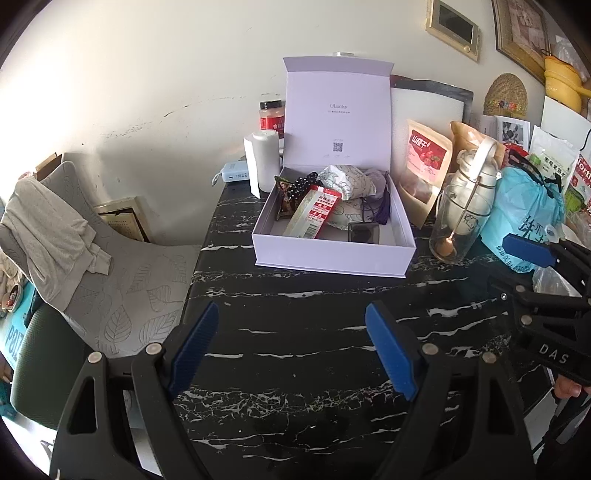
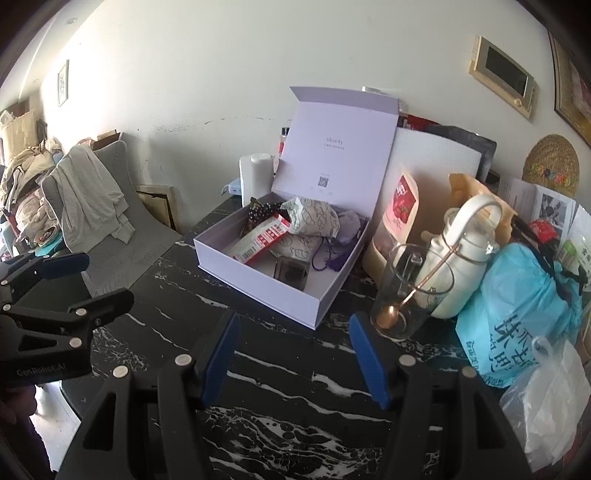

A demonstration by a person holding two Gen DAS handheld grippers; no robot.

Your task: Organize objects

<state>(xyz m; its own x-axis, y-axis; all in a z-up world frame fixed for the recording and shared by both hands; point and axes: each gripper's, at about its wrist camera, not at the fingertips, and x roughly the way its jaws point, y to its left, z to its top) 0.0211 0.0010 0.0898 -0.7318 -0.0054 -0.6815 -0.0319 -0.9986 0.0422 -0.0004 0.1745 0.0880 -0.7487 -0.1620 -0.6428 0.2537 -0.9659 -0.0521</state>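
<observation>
I'm looking at a home, prob. a living room: framed pics (image 1: 522, 31) on the wall, a grey chair (image 1: 122, 280) w/ clothes (image 1: 51, 236) thrown over it, snack bags (image 1: 426, 162) and a teapot (image 2: 463, 258) on a black table (image 1: 295, 332).

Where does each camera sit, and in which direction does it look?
Left wrist: on the left claw, looking down across the black marble table at the open box; the right claw shows at right.
Right wrist: on the right claw, same direction; the left claw shows at left.
Shared: box, glass cup, blue bag.
</observation>
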